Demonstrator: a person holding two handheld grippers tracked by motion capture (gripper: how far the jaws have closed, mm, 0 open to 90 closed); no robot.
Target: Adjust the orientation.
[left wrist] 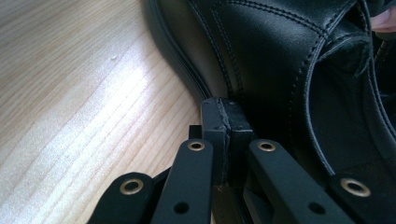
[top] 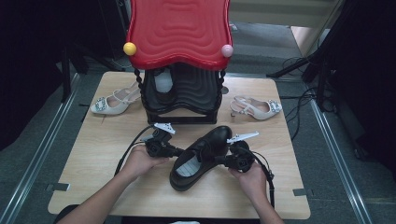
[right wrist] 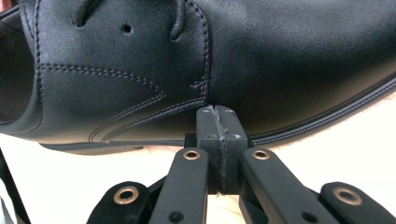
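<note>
Black shoe (top: 201,156) on table (top: 93,154); white insole inside.

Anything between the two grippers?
The black shoe, flanked by the left gripper and right gripper, seen in the high view.

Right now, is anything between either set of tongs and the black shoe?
Nothing visible. The left tongs and right tongs, both shut, sit right against opposite sides of the black shoe on the table.

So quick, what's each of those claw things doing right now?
Left gripper: shut, empty, tips against the black shoe.
Right gripper: shut, empty, tips at the shoe's other side.
</note>
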